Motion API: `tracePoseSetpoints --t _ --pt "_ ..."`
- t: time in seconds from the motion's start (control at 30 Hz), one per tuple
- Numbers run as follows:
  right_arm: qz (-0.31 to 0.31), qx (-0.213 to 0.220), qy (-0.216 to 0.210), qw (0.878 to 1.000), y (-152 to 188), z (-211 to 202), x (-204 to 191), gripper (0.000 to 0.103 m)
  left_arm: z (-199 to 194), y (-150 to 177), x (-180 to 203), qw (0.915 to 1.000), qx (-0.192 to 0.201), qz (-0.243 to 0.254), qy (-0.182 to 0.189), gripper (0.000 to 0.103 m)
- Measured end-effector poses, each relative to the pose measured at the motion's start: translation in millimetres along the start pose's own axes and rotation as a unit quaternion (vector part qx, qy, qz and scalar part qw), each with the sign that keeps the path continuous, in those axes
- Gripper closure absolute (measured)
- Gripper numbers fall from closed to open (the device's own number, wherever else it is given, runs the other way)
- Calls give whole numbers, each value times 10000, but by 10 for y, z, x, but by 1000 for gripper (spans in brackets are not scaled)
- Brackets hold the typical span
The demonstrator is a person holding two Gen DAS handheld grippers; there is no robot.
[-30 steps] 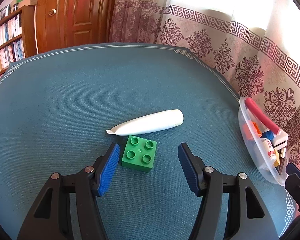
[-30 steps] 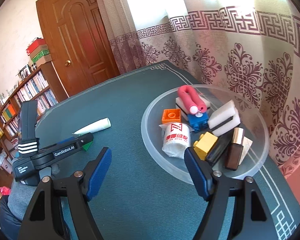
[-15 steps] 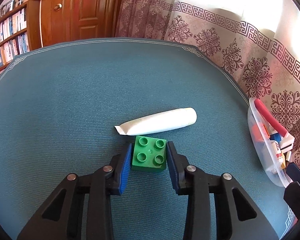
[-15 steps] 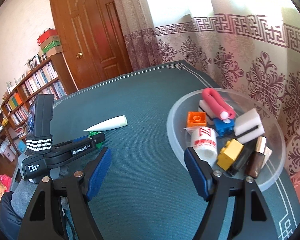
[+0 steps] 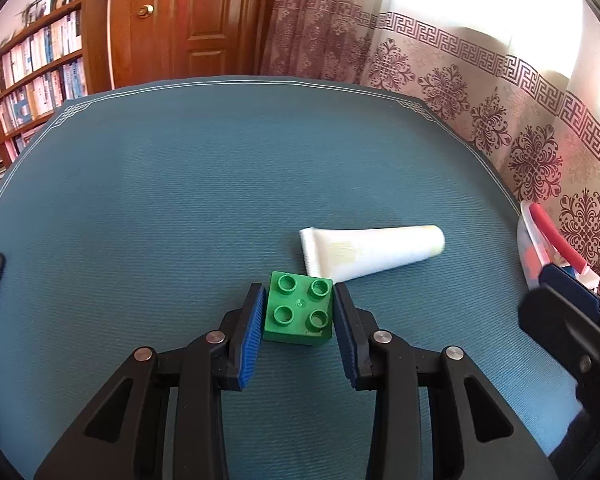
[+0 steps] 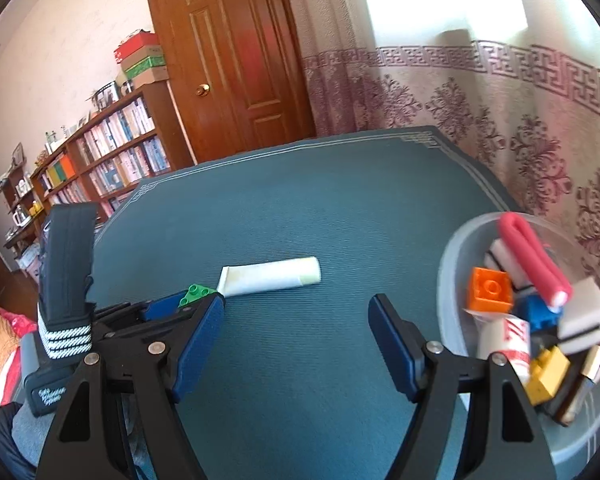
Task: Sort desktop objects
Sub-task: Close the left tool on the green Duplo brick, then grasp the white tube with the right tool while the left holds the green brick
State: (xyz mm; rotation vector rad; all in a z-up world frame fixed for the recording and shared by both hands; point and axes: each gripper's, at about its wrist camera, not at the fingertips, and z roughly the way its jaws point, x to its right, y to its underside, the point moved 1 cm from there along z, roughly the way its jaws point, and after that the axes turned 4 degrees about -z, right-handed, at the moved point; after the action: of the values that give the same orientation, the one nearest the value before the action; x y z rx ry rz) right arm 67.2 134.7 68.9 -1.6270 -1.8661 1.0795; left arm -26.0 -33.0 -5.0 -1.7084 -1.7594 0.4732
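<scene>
Gripping green brick [image 5: 299, 312] — left claw [image 5: 299, 322] pads on both sides

Your left tool [image 5: 299, 312] grips the green brick [image 5: 299, 314] on the tabletop [image 5: 180, 200], just beside the white tube [image 5: 372, 252].

The left gripper [image 5: 299, 312] points down at a slant toward the tabletop, and its two blue pads [image 5: 251, 330] press on both sides of the green brick [image 5: 298, 314]. The right gripper [image 6: 296, 342] is also tilted down, its jaws wide apart with nothing between them. It hangs above the cloth, just beside the left gripper, on its right
</scene>
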Motion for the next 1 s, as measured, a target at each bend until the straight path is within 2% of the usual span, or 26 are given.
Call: tracePoseSetpoints --t 0.2,0.43,0.67,0.83,1.0 --pt "-36 -302 -408 9987 -100 370 -18 24 -31 21 -127 9999 12 -131 4 66" --pt "-3 -465 -357 9983 -247 733 57 24 -15 30 -166 9998 -1 -182 3 66" --pt "106 -583 -503 9970 -345 975 99 24 -21 26 -202 9998 -12 -214 34 66" --pt "307 -698 -807 9938 -370 1115 143 24 -27 10 -218 9997 -21 -241 53 66" --pt "155 -828 -970 9917 -323 1101 137 25 -30 -8 -255 9995 -20 -307 16 66"
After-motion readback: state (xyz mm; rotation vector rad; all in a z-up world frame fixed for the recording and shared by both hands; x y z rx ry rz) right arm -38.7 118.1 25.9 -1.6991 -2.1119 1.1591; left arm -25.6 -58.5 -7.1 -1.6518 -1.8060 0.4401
